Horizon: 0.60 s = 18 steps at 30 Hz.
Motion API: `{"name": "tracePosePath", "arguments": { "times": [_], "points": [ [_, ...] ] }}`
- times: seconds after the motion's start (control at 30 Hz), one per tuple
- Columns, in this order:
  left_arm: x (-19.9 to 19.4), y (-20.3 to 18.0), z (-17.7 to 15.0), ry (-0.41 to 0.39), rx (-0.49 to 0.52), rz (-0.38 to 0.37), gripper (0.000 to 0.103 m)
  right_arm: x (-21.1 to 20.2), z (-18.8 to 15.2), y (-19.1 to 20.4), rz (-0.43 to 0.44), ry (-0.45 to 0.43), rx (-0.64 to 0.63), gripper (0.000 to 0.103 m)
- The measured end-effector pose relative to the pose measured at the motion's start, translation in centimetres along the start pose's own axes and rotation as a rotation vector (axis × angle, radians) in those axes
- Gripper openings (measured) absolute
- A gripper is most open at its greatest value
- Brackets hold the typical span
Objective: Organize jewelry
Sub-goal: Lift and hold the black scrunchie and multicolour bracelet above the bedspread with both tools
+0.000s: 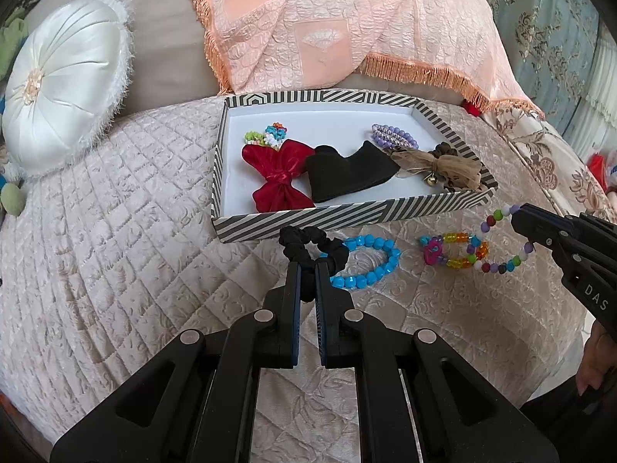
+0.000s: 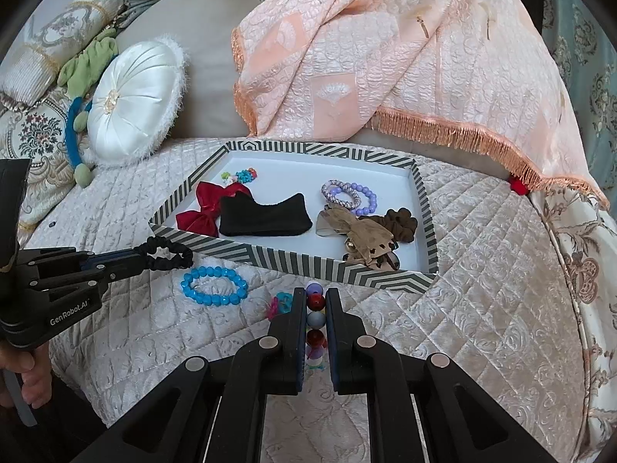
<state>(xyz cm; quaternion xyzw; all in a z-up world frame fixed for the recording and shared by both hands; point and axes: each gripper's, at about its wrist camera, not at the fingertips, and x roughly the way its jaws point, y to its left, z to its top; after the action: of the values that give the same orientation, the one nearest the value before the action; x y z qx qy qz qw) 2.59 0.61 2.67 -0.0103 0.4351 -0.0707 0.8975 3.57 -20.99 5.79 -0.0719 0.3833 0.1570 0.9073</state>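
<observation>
A striped tray (image 1: 339,220) (image 2: 300,266) lies on the quilted bed, holding a red bow (image 1: 275,175), a black cloth (image 1: 347,173), purple bracelets (image 1: 393,136), a brown bow (image 1: 435,166) and a small bead piece (image 1: 268,137). My left gripper (image 1: 307,266) (image 2: 140,260) is shut on a black scrunchie (image 1: 308,243) (image 2: 167,255) just in front of the tray. My right gripper (image 2: 316,295) (image 1: 516,218) is shut on a multicoloured bead bracelet (image 1: 501,266) (image 2: 315,316). A blue bead bracelet (image 1: 366,262) (image 2: 214,285) and an orange-yellow bead bracelet with a pink charm (image 1: 455,250) lie on the quilt.
A round white satin cushion (image 1: 61,81) (image 2: 135,104) stands at the back left. A peach fringed blanket (image 1: 347,27) (image 2: 405,58) is draped behind the tray. Patterned pillows (image 2: 34,123) lie at far left. The bed edge curves down on the right (image 2: 570,270).
</observation>
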Motion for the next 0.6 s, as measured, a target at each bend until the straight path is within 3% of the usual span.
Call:
{"name": "tracePosePath", "arguments": {
  "times": [0.6],
  "points": [
    [0.01,-0.04,0.02,0.003,0.008,0.008,0.006,-0.05,-0.01,0.06,-0.021,-0.009,-0.009,0.008]
  ]
}}
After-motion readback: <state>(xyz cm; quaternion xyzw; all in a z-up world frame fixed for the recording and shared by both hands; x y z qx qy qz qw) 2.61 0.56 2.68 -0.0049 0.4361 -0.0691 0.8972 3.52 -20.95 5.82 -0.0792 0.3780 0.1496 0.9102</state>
